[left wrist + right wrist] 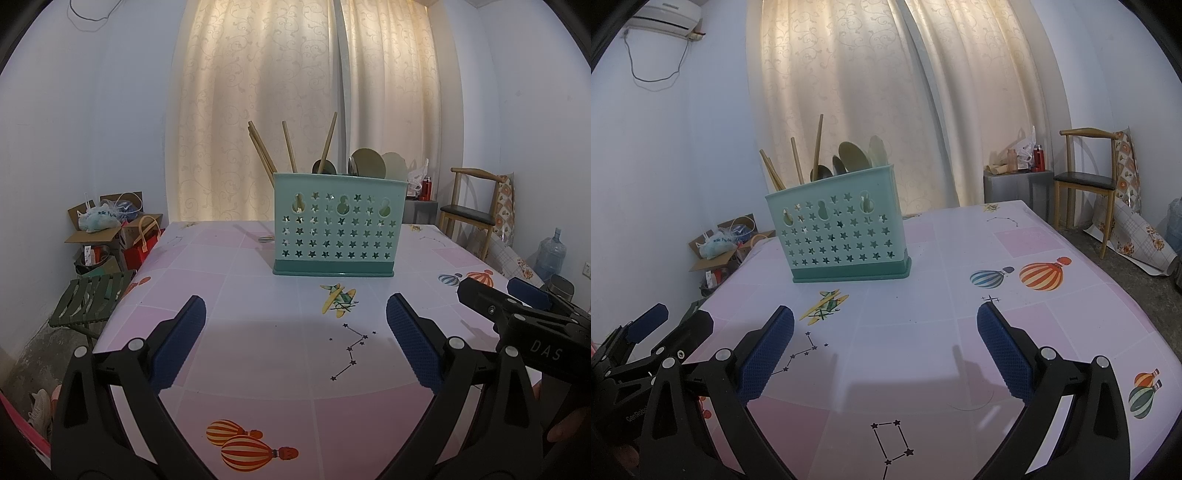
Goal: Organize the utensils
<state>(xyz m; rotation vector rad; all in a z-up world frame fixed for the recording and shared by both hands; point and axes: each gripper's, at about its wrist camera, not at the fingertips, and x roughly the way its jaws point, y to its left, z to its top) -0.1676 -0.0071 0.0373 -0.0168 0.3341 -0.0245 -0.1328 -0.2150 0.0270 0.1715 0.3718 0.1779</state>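
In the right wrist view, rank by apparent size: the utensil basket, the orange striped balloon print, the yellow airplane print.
1. Mint-green star-perforated plastic utensil basket, clearly largest.
2. Orange striped hot-air balloon print.
3. Yellow airplane print, close to the balloon in size, so that order is unsure.

The utensil holder (pixel 334 229) looks like smooth, slightly glossy mint plastic, pierced with star-shaped holes, on a darker teal plastic base. The chopsticks (pixel 288 146) standing in it seem matt wood or bamboo; the spoons (pixel 367 162) look smooth and dull (material hard to tell). The table (pixel 258 350) wears a sleek, faintly shiny printed covering. Each tool's pads (pixel 768 354) are blue, textured rubbery material on matt black plastic arms with bright metal rivets.
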